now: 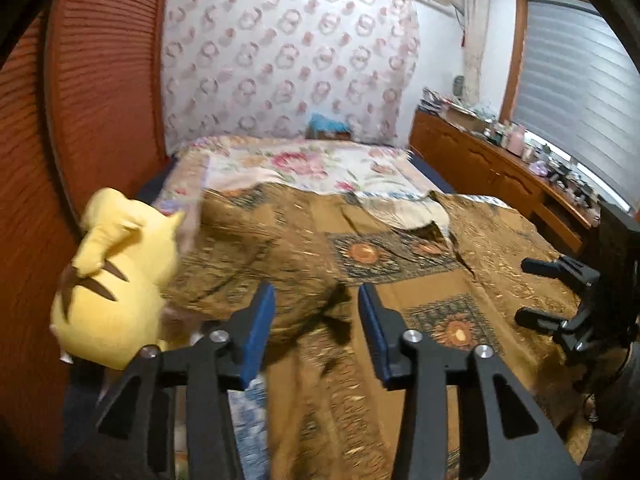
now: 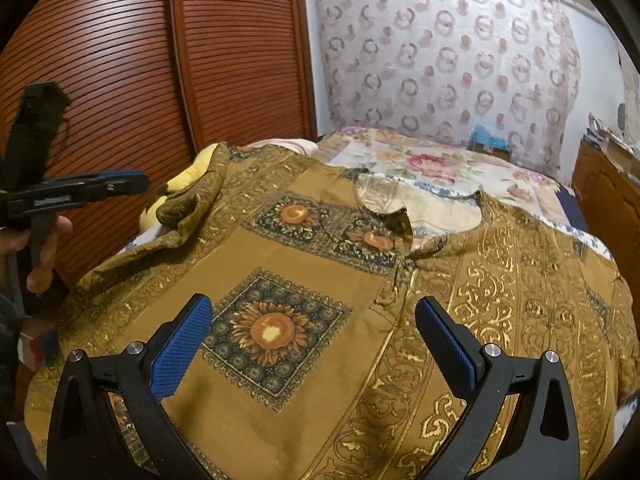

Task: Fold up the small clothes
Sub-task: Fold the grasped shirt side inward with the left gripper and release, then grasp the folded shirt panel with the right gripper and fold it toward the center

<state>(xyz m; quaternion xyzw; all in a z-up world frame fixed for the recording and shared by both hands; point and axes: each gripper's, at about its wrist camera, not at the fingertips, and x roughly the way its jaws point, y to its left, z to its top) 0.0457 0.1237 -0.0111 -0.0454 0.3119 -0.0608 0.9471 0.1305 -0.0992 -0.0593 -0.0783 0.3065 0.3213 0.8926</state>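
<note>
- Left wrist view: the left gripper (image 1: 316, 320) stands with its jaws parted and nothing between the blue pads (image 1: 259, 328). It hangs clear above the cloth.
- The garment (image 1: 320, 272), a brown shirt printed with gold scrollwork and sunflower squares, lies spread on the bed (image 1: 288, 164), filling the frame from 12 o'clock of the gripper down to 6. Its open neckline (image 1: 412, 216) lies at about 1 o'clock.
- A yellow plush toy (image 1: 116, 280) sits at 9 o'clock, touching the shirt's left edge. This view shows it nearly whole, with brown stripes on its back.
- The right gripper (image 1: 536, 292) appears at 3 o'clock, seen side-on above the shirt's right part, its two fingers apart.
- Only here: a wooden sideboard (image 1: 500, 172) crowded with small items at 2 o'clock, a window blind (image 1: 580, 64) above it.
- Right wrist view: the right gripper (image 2: 312, 344) is wide open and empty, poised over the shirt's front, with the large sunflower square (image 2: 272, 332) directly between its pads.
- Only here: the shirt's left sleeve (image 2: 192, 200) lies folded in a crumpled heap at 10 o'clock, hiding most of the plush toy (image 2: 180, 184).
- The left gripper (image 2: 132, 180) shows at 9 o'clock, edge-on, held by a hand (image 2: 44, 248); its opening cannot be read from this angle.
- A slatted wooden wardrobe (image 2: 140, 60) stands at 11 o'clock.
</note>
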